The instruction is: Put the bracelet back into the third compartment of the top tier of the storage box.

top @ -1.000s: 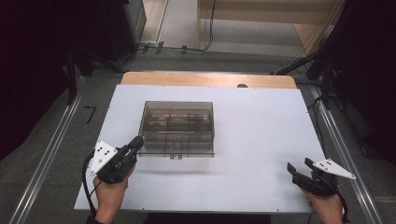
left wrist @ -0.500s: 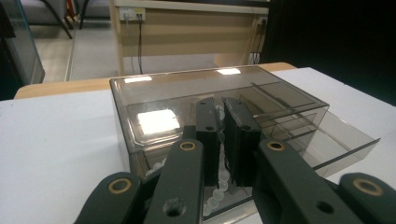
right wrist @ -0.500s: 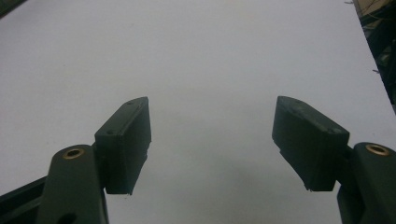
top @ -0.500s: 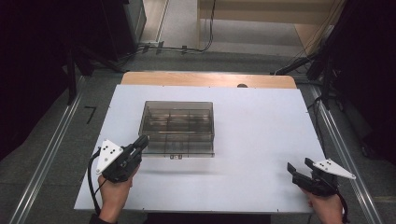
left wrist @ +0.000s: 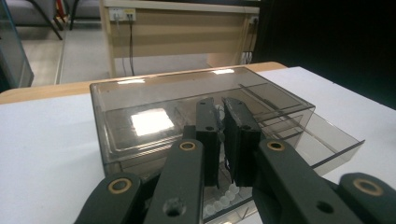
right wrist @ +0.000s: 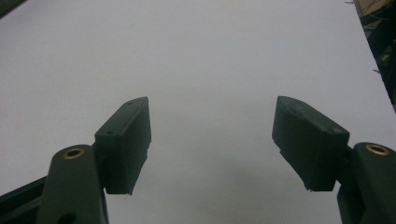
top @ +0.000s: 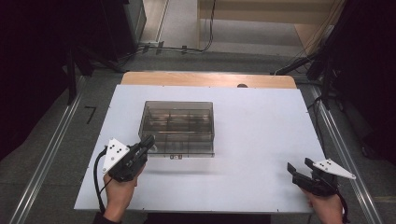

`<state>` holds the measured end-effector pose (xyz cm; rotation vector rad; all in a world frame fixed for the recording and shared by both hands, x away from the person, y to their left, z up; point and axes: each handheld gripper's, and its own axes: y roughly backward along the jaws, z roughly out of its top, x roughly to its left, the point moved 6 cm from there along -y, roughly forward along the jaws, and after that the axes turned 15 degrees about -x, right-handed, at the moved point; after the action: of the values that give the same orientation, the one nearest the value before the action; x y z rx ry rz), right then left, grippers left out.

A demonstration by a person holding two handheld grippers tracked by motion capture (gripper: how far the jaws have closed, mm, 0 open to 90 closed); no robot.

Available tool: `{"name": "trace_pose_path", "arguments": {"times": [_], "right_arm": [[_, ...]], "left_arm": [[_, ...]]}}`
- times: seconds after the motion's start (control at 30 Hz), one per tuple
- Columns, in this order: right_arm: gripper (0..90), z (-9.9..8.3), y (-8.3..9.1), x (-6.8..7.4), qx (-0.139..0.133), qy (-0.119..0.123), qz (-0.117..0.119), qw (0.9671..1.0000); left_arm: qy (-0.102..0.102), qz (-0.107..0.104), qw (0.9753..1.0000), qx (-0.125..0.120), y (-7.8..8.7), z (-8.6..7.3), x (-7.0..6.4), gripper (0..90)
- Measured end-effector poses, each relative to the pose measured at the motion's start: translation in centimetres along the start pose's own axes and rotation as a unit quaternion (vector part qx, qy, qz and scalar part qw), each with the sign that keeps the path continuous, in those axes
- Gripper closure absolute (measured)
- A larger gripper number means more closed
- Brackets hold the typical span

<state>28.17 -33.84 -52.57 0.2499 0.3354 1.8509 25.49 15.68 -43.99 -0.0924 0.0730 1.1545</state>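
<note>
A smoky clear plastic compartment box [top: 177, 128] with a closed lid lies left of the table's middle; in the left gripper view the box [left wrist: 154, 102] is close ahead, with small white beads [left wrist: 225, 199] inside its near compartment. My left gripper [top: 148, 141] is shut, nothing between its jaws, and its tips reach the box's near left corner. In its own view the left gripper [left wrist: 223, 108] points over the lid's front edge. My right gripper [top: 299, 164] rests near the table's front right corner, open and empty. The right gripper [right wrist: 212, 126] has bare white tabletop between its jaws.
The white table top [top: 261, 126] has a wooden strip [top: 210, 79] along its far edge. Metal rails [top: 46, 158] run along the floor on both sides. Cables [top: 299, 65] and dark equipment stand beyond the table. A wooden desk [left wrist: 177, 32] stands behind.
My left gripper has moved forward and right, up to the box's near left corner. The right gripper has stayed where it was.
</note>
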Motion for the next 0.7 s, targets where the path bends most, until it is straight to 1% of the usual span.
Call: {"name": "trace_pose_path", "arguments": {"times": [0.17,0.33,0.7], "right_arm": [[26.4,0.0,0.0,0.0,-0.001,0.0,0.0,1.0],[26.5,0.0,0.0,0.0,0.0,0.003,0.0,1.0],[26.5,0.0,0.1,0.0,-0.001,0.003,0.0,1.0]], "left_arm": [[-0.001,-0.007,1.0,0.003,-0.5,-0.1,-0.6,84.8],[0.0,-0.012,0.9999,0.002,-0.8,0.0,-1.0,84.8],[-0.001,-0.02,0.9998,0.005,-1.3,-0.2,-1.6,84.8]]}}
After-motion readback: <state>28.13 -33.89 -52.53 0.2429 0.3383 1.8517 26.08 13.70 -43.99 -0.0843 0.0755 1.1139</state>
